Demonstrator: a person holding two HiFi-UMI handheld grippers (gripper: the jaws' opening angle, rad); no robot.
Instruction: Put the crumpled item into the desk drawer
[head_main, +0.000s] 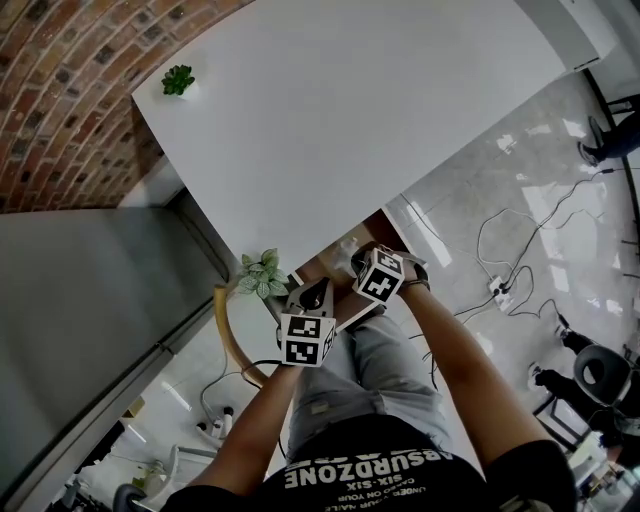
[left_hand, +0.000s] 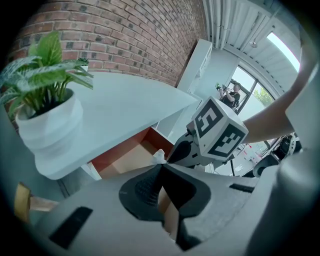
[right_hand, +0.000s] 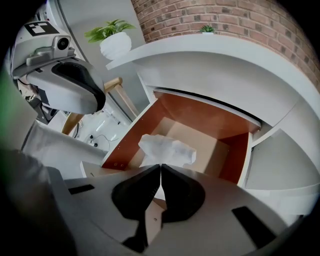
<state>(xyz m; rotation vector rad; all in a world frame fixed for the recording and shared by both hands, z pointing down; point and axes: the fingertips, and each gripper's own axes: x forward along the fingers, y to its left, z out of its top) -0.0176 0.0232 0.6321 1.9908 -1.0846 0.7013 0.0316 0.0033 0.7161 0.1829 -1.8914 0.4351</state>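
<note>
The crumpled item (right_hand: 167, 150) is a wad of white paper, and my right gripper (right_hand: 160, 169) is shut on its near edge. It hangs just over the open desk drawer (right_hand: 200, 117), which has red-brown walls and a pale wood bottom. In the head view the right gripper (head_main: 362, 258) sits at the drawer (head_main: 325, 262) under the white desk's front edge. My left gripper (left_hand: 161, 167) is shut with nothing in it, beside the drawer (left_hand: 125, 150) and left of the right gripper (left_hand: 215, 132). The wad's tip (left_hand: 159, 156) shows just past the left jaws.
A white potted plant (left_hand: 50, 125) stands on the desk corner (head_main: 262, 272), left of the drawer. A small green plant (head_main: 178, 80) sits at the far corner by the brick wall. A wooden chair (head_main: 230, 340) stands below left. Cables lie on the floor (head_main: 500, 285).
</note>
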